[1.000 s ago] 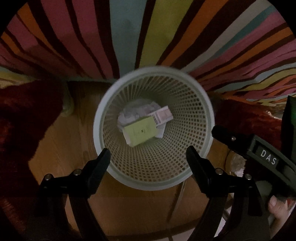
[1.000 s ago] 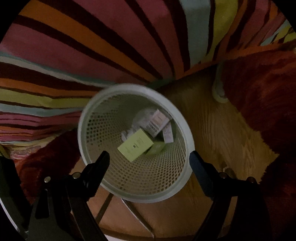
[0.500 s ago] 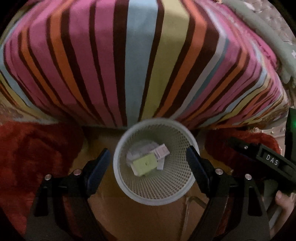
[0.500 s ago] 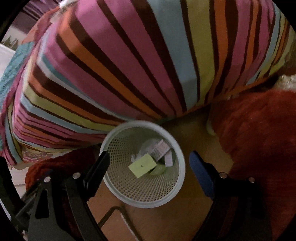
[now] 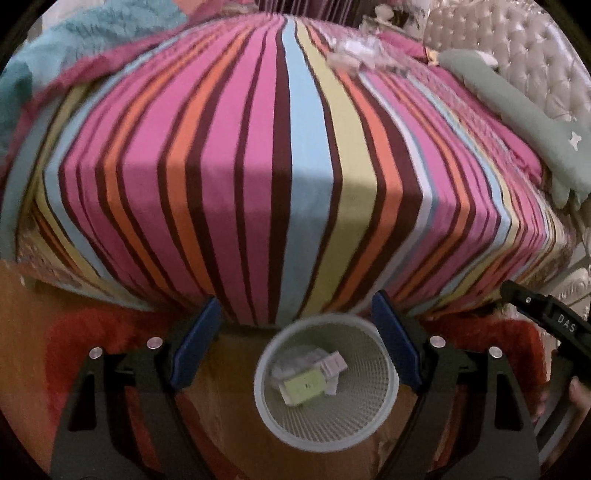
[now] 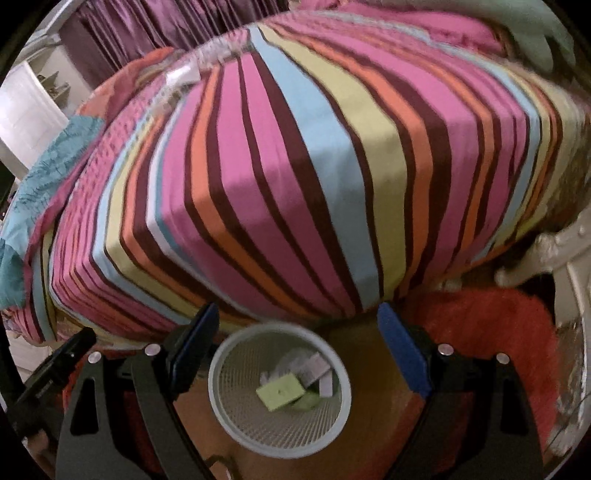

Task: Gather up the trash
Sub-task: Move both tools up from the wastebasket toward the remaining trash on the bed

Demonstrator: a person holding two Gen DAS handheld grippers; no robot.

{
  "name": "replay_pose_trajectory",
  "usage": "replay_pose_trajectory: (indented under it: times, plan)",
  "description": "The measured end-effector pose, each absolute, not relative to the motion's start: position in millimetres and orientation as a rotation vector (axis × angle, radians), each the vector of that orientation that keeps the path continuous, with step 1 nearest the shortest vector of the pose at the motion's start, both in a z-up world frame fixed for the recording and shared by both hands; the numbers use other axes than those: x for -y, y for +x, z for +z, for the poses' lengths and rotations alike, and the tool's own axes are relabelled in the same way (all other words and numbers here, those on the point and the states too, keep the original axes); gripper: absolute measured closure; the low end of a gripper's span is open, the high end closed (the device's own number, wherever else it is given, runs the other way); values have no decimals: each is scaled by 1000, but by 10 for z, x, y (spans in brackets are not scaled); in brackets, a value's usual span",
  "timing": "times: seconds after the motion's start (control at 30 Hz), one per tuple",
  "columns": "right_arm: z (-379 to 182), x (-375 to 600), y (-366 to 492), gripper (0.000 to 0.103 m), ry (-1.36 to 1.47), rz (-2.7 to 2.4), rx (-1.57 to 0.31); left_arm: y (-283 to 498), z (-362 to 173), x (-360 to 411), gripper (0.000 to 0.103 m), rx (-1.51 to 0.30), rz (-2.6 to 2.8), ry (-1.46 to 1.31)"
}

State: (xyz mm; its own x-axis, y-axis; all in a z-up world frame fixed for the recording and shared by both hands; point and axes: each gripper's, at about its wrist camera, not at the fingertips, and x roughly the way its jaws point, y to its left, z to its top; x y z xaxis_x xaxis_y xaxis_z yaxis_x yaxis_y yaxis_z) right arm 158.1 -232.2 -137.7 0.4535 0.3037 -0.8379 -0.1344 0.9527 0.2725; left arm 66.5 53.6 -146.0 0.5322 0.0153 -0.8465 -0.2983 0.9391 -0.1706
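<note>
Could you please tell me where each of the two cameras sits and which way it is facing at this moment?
Left wrist: on the left gripper, looking down and forward over the wastebasket at the striped bed; its open blue fingers show, and the right gripper at right.
Right wrist: on the right gripper, similarly aimed; its open fingers show.
Shared: wastebasket, green box, bed.

Was a home bedroom; shown by a bed under a striped sheet [image 5: 295, 166] filling the far view; by a cream tufted headboard [image 5: 517, 55] far right; by purple curtains [image 6: 147, 29] far left; by a red shaggy rug [image 6: 491, 325] on wood floor [image 5: 229, 398] near.
</note>
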Motion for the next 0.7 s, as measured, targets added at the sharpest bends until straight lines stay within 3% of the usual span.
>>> replay_pose_trajectory:
  times: [0.7]
  plan:
    - [-816, 1933, 2643, 19, 78, 351, -883, 2074, -919, -698, 21, -876, 175, -240]
